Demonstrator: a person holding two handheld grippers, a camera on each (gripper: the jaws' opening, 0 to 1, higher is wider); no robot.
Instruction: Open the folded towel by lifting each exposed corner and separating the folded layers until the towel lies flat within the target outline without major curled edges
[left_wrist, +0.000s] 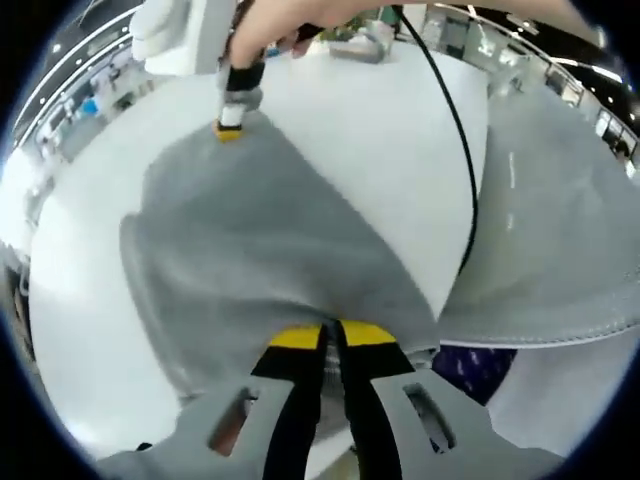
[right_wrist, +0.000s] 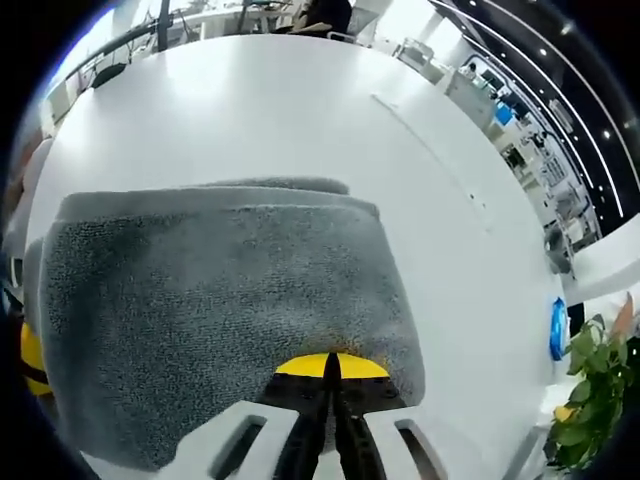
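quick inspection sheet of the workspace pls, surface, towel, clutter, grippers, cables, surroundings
surface: white table, bare around the towel; no target outline visible.
job's things: grey towel, folded in layers in the right gripper view, stretched between both grippers in the left gripper view.
clutter: nothing seen near the towel.
grippers: left gripper shut on a towel edge; right gripper shut on the towel's opposite edge, a hand holding it.
cables: black cable hanging across the left gripper view.
surroundings: green plant and blue object at the far right; desks and ceiling lights beyond.
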